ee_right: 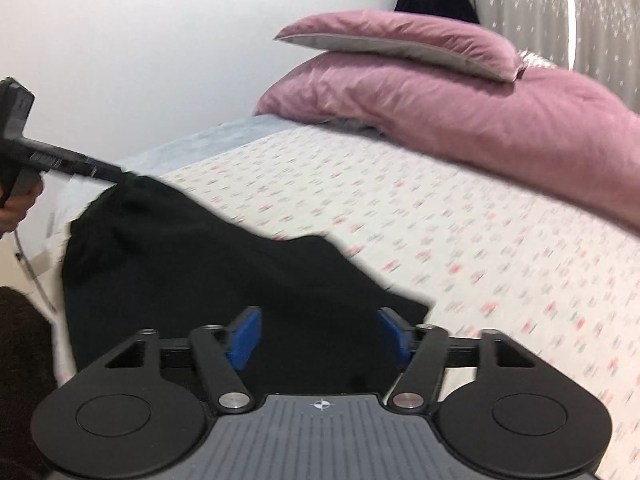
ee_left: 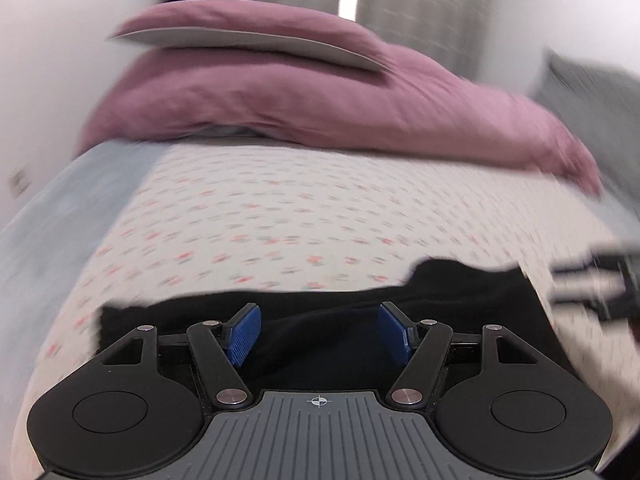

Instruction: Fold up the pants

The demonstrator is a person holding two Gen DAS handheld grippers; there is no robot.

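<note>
Where it lies on the bed (ee_right: pixel 460 216), black pants (ee_right: pixel 192 280) lengthwise along the near edge.

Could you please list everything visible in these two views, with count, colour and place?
black fabric pants: one, black, lying on the near part of the bed, in front of both grippers
white bedsheet with small pink print: one, white and pink, covering the bed
pink folded duvet: one, pink, at the far end of the bed
pink pillow with pale underside: one, pink, on top of the duvet
grey curtain: one, grey, behind the bed
white wall: one, white, beside the bed
left gripper: one, black with blue pads, jaws open over the pants
right gripper: one, black with blue pads, jaws open over the pants
hand: one, gripping the left gripper's handle
</note>
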